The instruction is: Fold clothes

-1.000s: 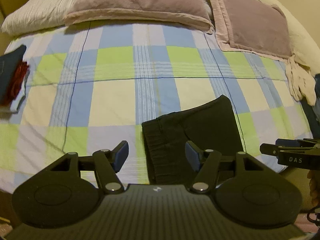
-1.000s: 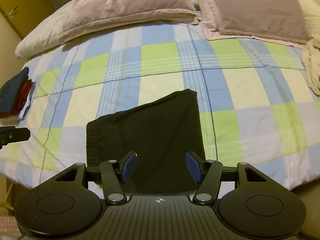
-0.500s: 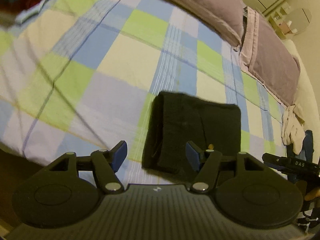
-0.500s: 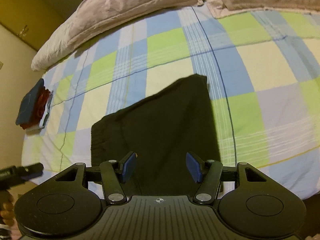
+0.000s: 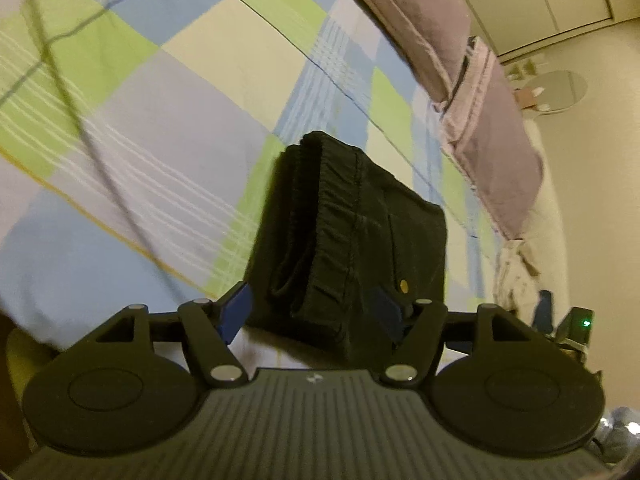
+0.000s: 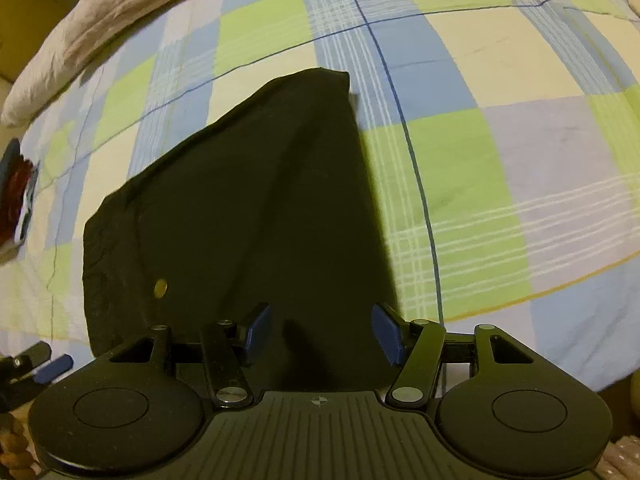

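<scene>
Folded black shorts (image 5: 352, 236) with a gathered waistband and a small brass button lie on the checked bedspread (image 5: 160, 128) near its front edge. My left gripper (image 5: 312, 314) is open, its blue pads on either side of the waistband end of the stack. In the right wrist view the same black shorts (image 6: 248, 208) fill the middle, and my right gripper (image 6: 322, 334) is open just above their near edge, nothing between its fingers. The left gripper's tip (image 6: 40, 362) shows at the lower left there.
Mauve pillows (image 5: 440, 40) line the head of the bed, with a pale garment (image 5: 516, 272) at the right edge. A small stack of folded dark and red clothes (image 6: 16, 200) sits at the bed's left side. A white pillow (image 6: 80, 48) lies beyond.
Both grippers have dropped lower and come closer to the black shorts. The left one has swung round to the waistband side; the right one has tilted down over the near edge.
</scene>
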The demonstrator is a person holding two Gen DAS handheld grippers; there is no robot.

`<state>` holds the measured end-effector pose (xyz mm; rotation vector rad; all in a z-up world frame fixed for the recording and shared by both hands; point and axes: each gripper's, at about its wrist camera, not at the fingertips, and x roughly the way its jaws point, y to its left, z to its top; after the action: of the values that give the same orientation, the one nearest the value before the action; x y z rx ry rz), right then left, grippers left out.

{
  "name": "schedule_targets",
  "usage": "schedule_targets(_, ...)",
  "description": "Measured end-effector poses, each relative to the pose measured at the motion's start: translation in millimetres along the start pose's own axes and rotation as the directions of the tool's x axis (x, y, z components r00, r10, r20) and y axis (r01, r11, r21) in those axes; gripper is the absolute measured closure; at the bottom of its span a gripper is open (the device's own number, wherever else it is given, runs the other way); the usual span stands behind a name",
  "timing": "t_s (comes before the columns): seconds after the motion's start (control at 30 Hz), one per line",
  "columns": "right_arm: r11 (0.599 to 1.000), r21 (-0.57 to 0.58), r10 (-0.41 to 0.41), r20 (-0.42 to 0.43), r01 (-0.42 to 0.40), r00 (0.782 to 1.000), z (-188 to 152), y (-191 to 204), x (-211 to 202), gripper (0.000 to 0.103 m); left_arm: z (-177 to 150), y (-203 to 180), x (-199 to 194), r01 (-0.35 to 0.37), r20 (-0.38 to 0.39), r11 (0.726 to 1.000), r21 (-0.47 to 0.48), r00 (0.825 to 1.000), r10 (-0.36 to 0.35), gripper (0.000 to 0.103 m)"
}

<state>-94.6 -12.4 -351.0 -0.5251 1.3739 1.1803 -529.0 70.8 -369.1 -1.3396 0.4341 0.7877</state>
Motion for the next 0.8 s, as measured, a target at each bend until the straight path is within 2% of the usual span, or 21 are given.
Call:
schedule_targets(0.03,1.0,0.011,0.006,0.009,-0.006,1.0,1.2,-2.6,0.7,0.03,1.3,1.3,4.1,0.011,-0.003,1.0,-0.001,1.0,-0.011,0.039)
schedule_targets(0.1,0.999,0.034,0.027,0.031,-0.028,0.999,5.4,-6.7,0.4,0.023,5.6,1.7,13.6,0.017,-0.011,1.0,-0.003,1.0,-0.017,0.039)
schedule_targets(0.2,0.997,0.054,0.044,0.054,-0.047,0.998,10.6,-13.3,-0.3,0.023,10.2,3.9,28.2,0.032,-0.02,0.999,-0.023,0.999,-0.033,0.038)
schedule_targets(0.4,0.991,0.105,0.073,0.086,-0.081,0.994,13.6,-27.6,-0.6,0.023,12.5,17.5,54.2,0.081,-0.032,0.988,-0.133,0.996,-0.086,0.036)
schedule_targets(0.57,0.98,0.149,0.116,0.102,-0.13,0.988,14.1,-41.9,1.6,0.023,16.9,24.6,67.4,0.102,-0.03,0.984,-0.149,0.994,-0.107,0.034)
schedule_targets(0.67,0.98,0.133,0.136,0.095,-0.148,0.986,18.3,-43.5,4.8,0.023,19.5,28.8,75.2,0.115,-0.028,0.981,-0.159,0.992,-0.12,0.029)
schedule_targets(0.8,0.979,0.119,0.155,0.092,-0.165,0.984,22.0,-43.5,11.2,0.022,23.0,34.4,85.7,0.131,-0.026,0.976,-0.171,0.99,-0.138,0.028)
